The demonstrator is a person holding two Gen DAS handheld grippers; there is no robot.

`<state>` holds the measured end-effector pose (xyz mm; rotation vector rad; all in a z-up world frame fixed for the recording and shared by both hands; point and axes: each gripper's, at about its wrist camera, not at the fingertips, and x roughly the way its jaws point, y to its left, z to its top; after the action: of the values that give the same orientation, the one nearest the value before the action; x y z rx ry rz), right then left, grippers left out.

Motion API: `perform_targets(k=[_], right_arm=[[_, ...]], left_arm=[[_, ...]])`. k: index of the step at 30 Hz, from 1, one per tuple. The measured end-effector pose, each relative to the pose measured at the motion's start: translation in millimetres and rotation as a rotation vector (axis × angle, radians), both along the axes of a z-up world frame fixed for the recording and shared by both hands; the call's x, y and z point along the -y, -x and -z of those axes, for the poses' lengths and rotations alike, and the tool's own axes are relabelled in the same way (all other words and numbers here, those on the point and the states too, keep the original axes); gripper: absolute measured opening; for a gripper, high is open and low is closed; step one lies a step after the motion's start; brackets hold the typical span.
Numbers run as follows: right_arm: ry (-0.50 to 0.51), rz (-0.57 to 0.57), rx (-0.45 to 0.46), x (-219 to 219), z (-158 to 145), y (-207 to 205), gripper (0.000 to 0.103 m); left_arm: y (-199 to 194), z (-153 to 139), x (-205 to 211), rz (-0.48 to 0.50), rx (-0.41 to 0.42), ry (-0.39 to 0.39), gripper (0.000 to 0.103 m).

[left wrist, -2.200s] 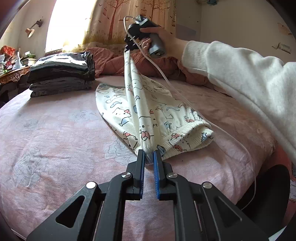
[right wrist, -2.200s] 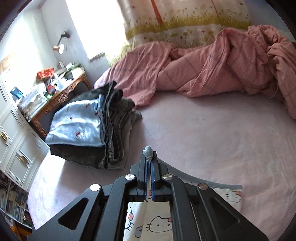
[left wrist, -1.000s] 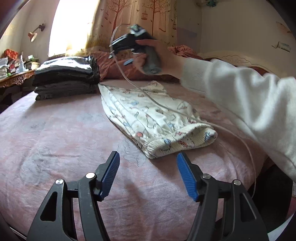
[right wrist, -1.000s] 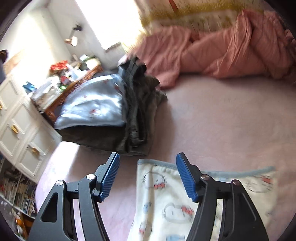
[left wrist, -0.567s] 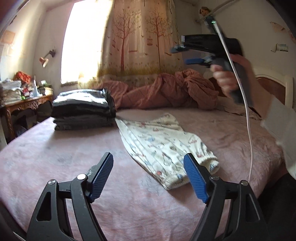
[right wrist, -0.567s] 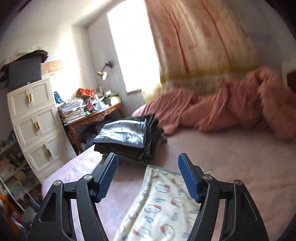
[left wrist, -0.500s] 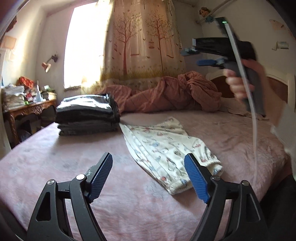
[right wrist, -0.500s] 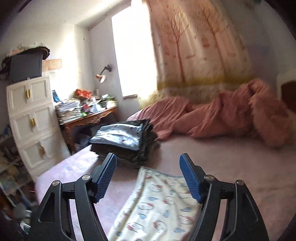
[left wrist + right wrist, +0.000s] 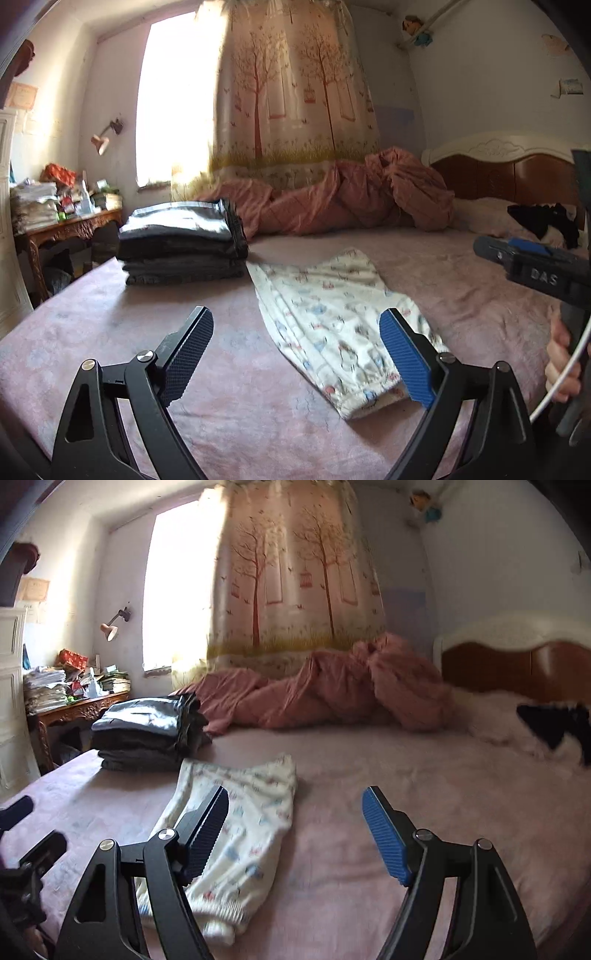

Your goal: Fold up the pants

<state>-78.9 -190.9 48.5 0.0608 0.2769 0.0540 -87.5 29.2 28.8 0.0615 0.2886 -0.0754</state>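
The cream cartoon-printed soft pants [image 9: 332,317] lie flat on the pink bedsheet [image 9: 110,332], folded lengthwise into one long narrow strip, ribbed gathered cuff end nearest the cameras and the other end reaching toward the stack of dark folded clothes [image 9: 181,243]. That stack sits square and neat, just beside the far corner of the pants, a shiny grey piece on top. Nothing grips the fabric: the left gripper [image 9: 295,358] hangs above the near cuff with its blue ridged pads spread wide, jaws that have just been opening, only air between them. The right gripper [image 9: 295,834] is also spread wide, jaws just been opening, nothing between them, pants off under its left finger. Out at the right edge of the left view, a hand [image 9: 561,365] holds the black handle with a white cable. Behind, a rumpled pink quilt [image 9: 351,199] is heaped against the tree-printed curtain [image 9: 288,92], and a brown headboard with white trim [image 9: 517,166] closes the bed.
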Motion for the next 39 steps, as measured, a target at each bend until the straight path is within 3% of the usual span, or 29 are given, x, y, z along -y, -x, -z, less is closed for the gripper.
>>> perform_targets(k=[1,4,6,8,11,13,16,18,20,22,24,28,32,35,39], right_arm=[[-0.030,-0.012,-0.035,2.2,10.6,-3.1,0.076],[-0.036,0.007,-0.077,13.1,34.6,-6.8,0.076],[0.032,0.022,-0.104,15.6,44.7,-11.6,0.076],[0.098,-0.036,-0.167,17.2,54.5,-18.0,0.076],[0.214,-0.147,-0.261,15.0,66.2,-24.9,0.076],[0.279,-0.241,-0.340,10.0,76.6,-31.2,0.076],[0.352,-0.281,-0.392,3.1,87.7,-38.9,0.076],[0.399,-0.325,-0.411,-3.8,93.6,-41.6,0.076],[0.427,-0.383,-0.427,-10.3,101.0,-46.5,0.076],[0.368,-0.401,-0.439,-7.4,103.6,-59.2,0.076],[0.281,-0.396,-0.479,-4.7,103.7,-73.5,0.076],[0.366,-0.411,-0.437,-17.4,103.0,-74.4,0.076],[0.458,-0.455,-0.368,-31.2,98.1,-70.4,0.076],[0.556,-0.511,-0.258,-42.4,93.1,-62.2,0.075],[0.664,-0.538,-0.193,-55.7,91.7,-59.8,0.073]], left_arm=[[-4.0,6.1,-0.7,-0.031,-0.026,0.009,0.076],[-1.0,19.1,-5.7,-0.058,-0.024,0.003,0.072],[1.8,26.7,-6.0,-0.058,-0.029,-0.059,0.070],[2.4,37.3,-6.7,-0.029,-0.060,-0.119,0.063],[-5.4,57.2,-3.2,0.103,-0.150,-0.216,0.049],[-16.3,70.8,9.3,0.188,-0.213,-0.380,0.038],[-30.7,85.8,18.9,0.269,-0.268,-0.534,0.037],[-40.5,90.4,19.5,0.301,-0.290,-0.551,0.037],[-46.4,89.6,22.7,0.328,-0.261,-0.571,0.037],[-54.7,94.3,28.8,0.333,-0.223,-0.612,0.037],[-68.5,90.3,31.0,0.317,-0.249,-0.580,0.037],[-86.3,83.2,24.1,0.337,-0.288,-0.496,0.037],[-86.8,70.5,15.1,0.481,-0.276,-0.460,0.035],[-82.6,66.0,16.9,0.498,-0.194,-0.583,0.039],[-71.7,75.8,23.1,0.600,-0.125,-0.749,0.040]])
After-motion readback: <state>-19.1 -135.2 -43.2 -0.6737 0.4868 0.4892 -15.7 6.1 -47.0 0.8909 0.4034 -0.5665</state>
